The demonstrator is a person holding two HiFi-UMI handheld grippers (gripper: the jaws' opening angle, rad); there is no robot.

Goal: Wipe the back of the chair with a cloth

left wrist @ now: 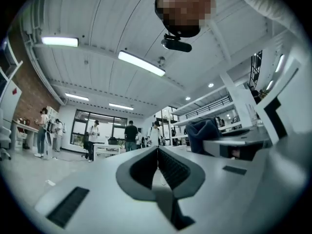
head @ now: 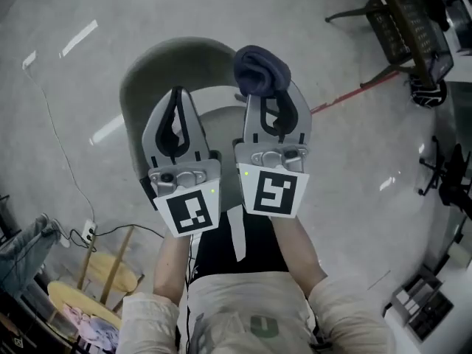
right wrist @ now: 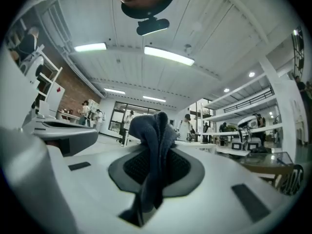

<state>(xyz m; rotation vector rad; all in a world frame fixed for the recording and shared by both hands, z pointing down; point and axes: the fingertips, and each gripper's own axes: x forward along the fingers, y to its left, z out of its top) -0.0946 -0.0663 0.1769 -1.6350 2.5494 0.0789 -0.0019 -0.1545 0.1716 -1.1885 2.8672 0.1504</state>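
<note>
Squarely at 12 o'clock from the person stands 1 chair, with a smooth olive-grey shell, a backrest curved like a rounded arch, and a paler seat below it. A glossy, speckled grey floor lies under it.

2 grippers are held side by side above the seat, both pointing toward 12 o'clock in the head view. Each is pale grey plastic with black ribbed pads, and each carries 1 cube with black-and-white square markers at its near end. Bare forearms come out of cream sleeves behind them.

On the left gripper, the jaws are pressed together with nothing between them; the left gripper view shows the pads meeting along 1 thin line.

On the right gripper, the jaws clamp 1 cloth, a soft, dark blue fabric. It bunches into a rumpled knot past the jaw tips, and a fold runs down between the pads in the right gripper view. In the head view the cloth sits over the backrest's right edge; whether it touches the chair cannot be told.
</note>
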